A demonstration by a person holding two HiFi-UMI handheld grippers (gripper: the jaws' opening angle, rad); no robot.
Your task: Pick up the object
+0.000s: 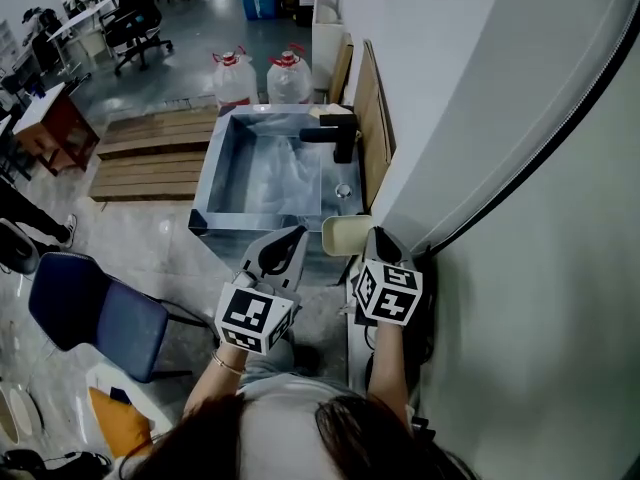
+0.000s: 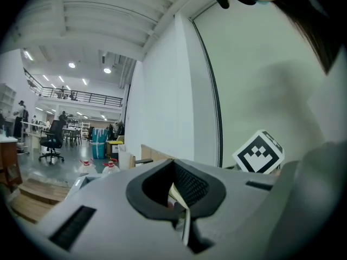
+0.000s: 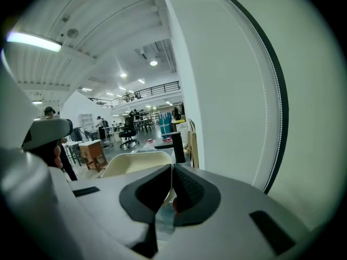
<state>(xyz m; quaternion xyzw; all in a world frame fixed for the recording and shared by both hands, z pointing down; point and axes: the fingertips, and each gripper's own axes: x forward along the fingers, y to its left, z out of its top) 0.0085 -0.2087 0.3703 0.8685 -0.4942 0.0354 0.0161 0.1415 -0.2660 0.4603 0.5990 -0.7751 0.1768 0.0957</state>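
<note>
A cream plastic dish (image 1: pixel 345 235) is held in the air near the front edge of a metal sink (image 1: pixel 222 173). My right gripper (image 1: pixel 376 234) is at the dish's right side and looks shut on its rim. In the right gripper view the dish (image 3: pixel 133 164) spreads out to the left just beyond the closed jaws of the right gripper (image 3: pixel 172 169). My left gripper (image 1: pixel 293 235) hangs beside it to the left, shut, with nothing clearly between its jaws. In its own view the left gripper (image 2: pixel 174 166) shows jaws closed, with the right gripper's marker cube (image 2: pixel 260 151) behind.
A black tap (image 1: pixel 335 136) stands at the sink's right side. Two water jugs (image 1: pixel 260 76) sit behind the sink and wooden pallets (image 1: pixel 150 158) lie to its left. A blue chair (image 1: pixel 90 313) is at the near left. A white wall (image 1: pixel 520 168) runs close along the right.
</note>
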